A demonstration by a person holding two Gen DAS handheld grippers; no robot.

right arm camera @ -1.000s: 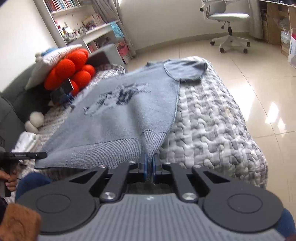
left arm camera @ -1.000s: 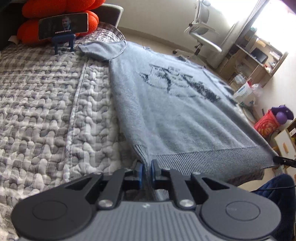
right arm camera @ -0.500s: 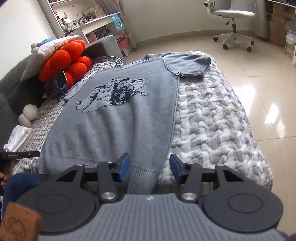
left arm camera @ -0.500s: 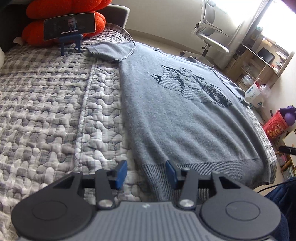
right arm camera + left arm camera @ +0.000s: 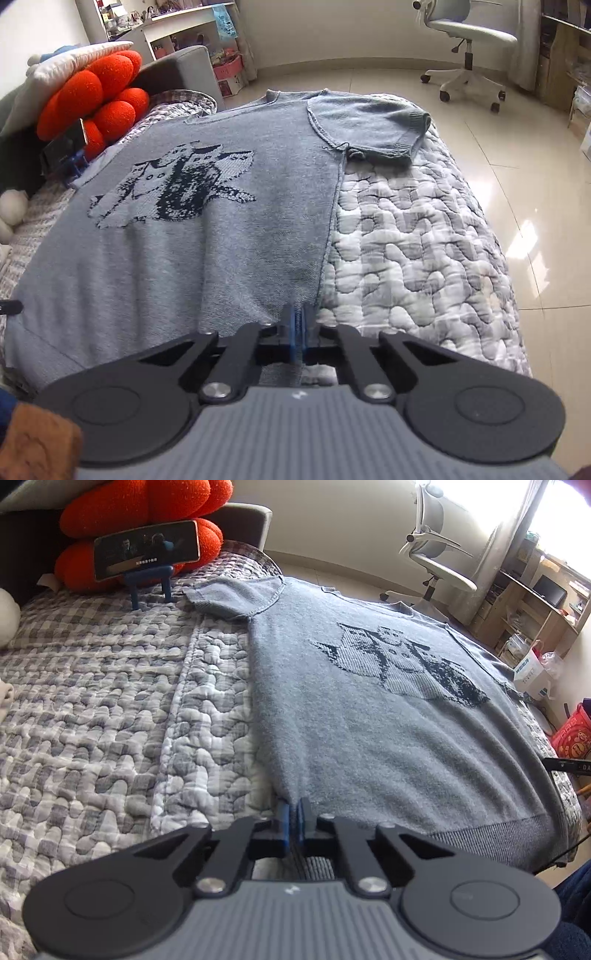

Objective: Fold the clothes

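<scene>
heads up, both your left hand-held gripper [image 5: 294, 814] and right hand-held gripper [image 5: 300, 325] have just been closing and look clamped on the sweater [image 5: 207, 236] side edges above the hem, so lifting unevenly could skew the fold or drag it off the bed [image 5: 417, 251].

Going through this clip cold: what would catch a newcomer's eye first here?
First, the grey knitted sweater with its dark cat motif, spread flat across the quilted bed cover. Next, the bright orange cushion at the head of the bed, with a phone on a blue stand in front of it. Nearest the cameras, the left gripper and right gripper are each shut on a bottom corner of the sweater's hem.
</scene>
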